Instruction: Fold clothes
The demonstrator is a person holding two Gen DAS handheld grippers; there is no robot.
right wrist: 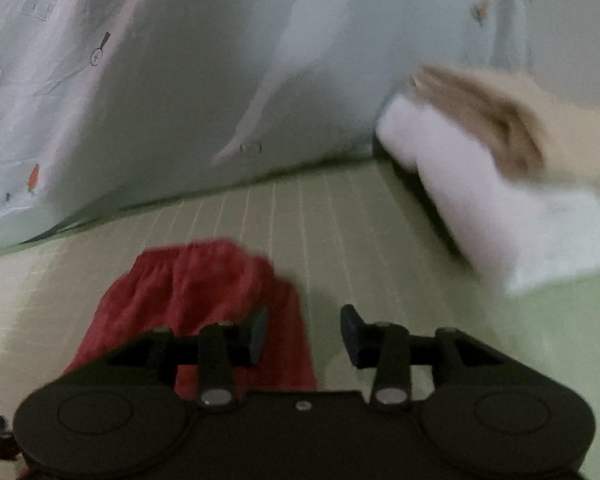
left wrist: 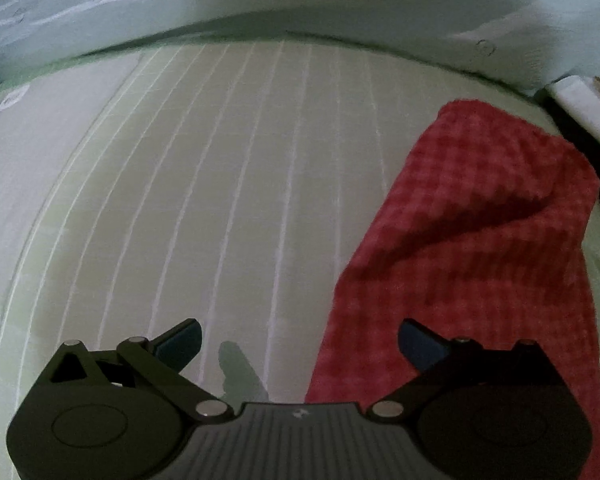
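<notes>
A red textured cloth (left wrist: 472, 248) lies on the pale green gridded mat (left wrist: 220, 200), folded lengthwise, to the right in the left wrist view. My left gripper (left wrist: 300, 344) is open and empty; its right finger hangs over the cloth's left edge. In the right wrist view the same red cloth (right wrist: 196, 292) lies at lower left. My right gripper (right wrist: 304, 336) is open and empty above the cloth's right edge, its left finger over the cloth. That view is blurred.
A stack of folded clothes, white (right wrist: 480, 196) with a beige piece (right wrist: 512, 120) on top, sits at the mat's far right, also visible in the left wrist view (left wrist: 580, 108). A pale printed sheet (right wrist: 180, 80) rises behind the mat.
</notes>
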